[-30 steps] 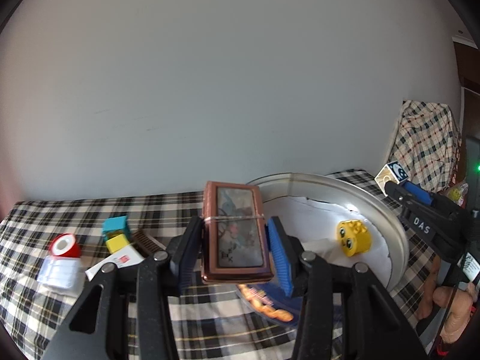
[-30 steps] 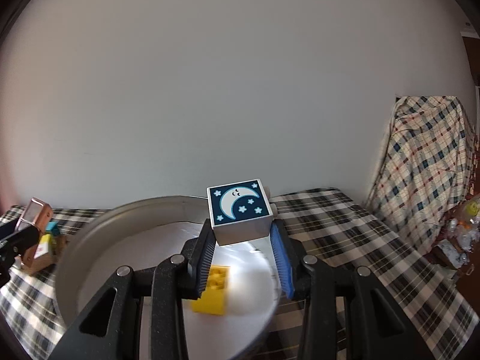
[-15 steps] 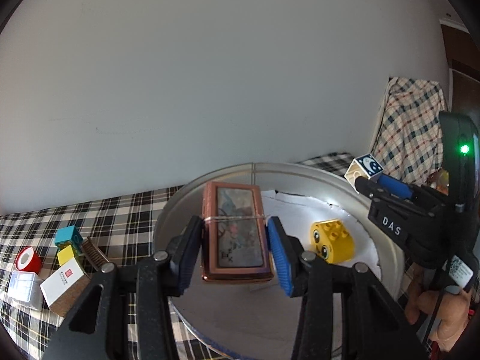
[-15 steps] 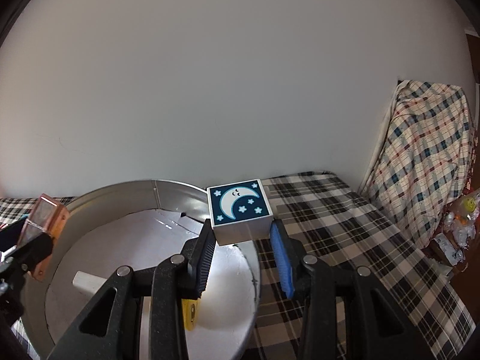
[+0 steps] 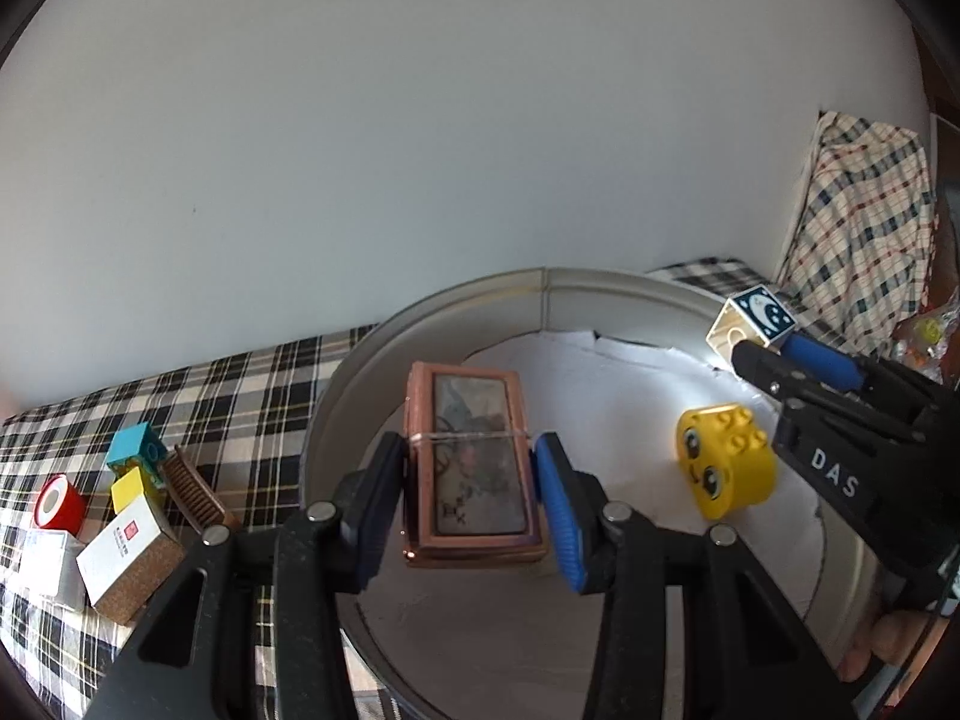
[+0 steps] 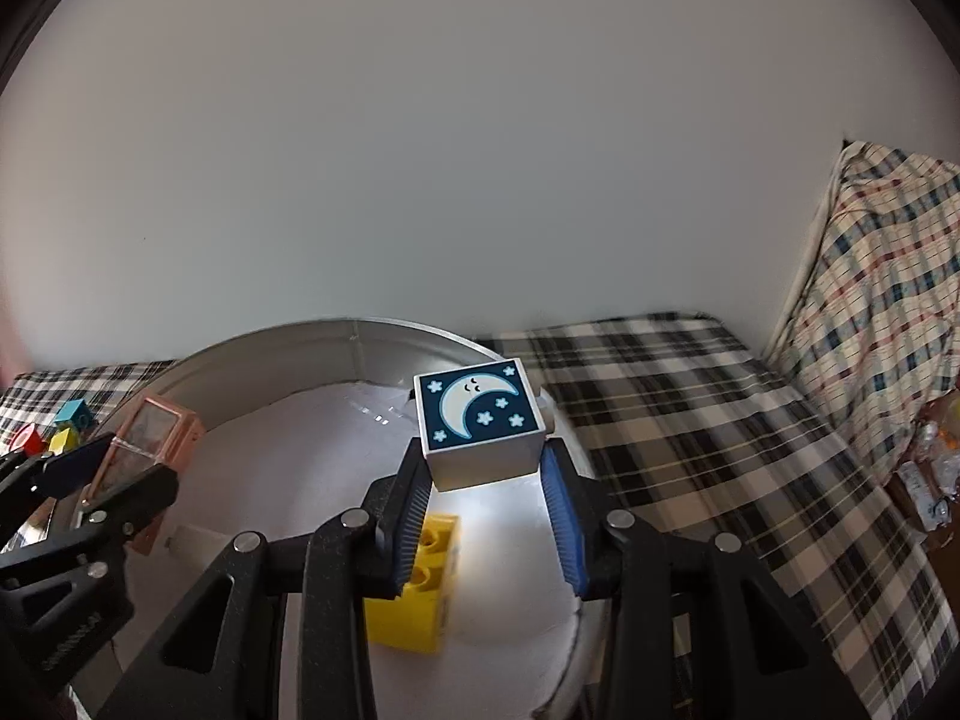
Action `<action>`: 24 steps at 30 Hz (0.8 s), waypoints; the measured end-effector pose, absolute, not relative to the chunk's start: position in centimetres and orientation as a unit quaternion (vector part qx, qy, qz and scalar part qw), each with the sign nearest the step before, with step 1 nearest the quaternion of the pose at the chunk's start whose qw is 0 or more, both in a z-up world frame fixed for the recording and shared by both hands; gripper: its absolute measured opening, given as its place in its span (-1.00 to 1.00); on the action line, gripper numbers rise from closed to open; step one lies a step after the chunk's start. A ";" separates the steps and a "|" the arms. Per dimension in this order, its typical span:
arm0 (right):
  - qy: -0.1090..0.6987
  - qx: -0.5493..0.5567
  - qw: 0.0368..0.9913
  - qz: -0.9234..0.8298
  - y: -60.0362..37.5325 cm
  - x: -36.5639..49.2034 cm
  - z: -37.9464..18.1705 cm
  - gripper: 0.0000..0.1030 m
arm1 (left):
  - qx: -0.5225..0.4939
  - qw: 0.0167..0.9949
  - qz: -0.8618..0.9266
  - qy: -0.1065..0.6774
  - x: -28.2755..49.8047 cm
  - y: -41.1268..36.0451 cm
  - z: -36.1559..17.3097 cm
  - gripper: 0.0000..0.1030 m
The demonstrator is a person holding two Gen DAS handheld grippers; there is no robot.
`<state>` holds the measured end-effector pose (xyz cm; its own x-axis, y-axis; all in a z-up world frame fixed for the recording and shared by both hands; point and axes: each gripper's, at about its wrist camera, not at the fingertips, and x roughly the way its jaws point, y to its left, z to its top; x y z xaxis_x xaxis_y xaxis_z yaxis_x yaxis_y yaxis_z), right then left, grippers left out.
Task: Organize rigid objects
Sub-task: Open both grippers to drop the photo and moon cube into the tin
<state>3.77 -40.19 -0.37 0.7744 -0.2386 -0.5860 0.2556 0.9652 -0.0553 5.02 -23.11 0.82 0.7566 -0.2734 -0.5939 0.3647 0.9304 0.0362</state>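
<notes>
The left gripper clamps a flat copper-framed rectangular case by its long edges, above the near left of the round metal tray. It looks stiff and light; its glossy face may be fragile. The right gripper pinches a white cube with a moon picture on opposite smooth sides, over the tray's right, above a yellow toy brick.

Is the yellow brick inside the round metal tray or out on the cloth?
Inside: the yellow brick rests on the tray's white lining.
</notes>
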 end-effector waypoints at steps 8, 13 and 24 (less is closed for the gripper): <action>0.309 0.012 0.943 -0.123 -39.7 3.6 -0.5 -0.22 | 0.080 0.934 -0.164 0.307 5.2 -23.1 0.4 -0.14; 0.308 0.016 0.944 -0.116 -39.9 3.7 -0.6 -0.22 | 0.087 0.935 -0.160 0.304 5.4 -23.3 0.2 -0.15; 0.245 0.022 0.962 -0.115 -40.5 2.0 0.8 0.69 | 0.069 0.954 -0.154 0.248 3.4 -22.8 1.8 0.99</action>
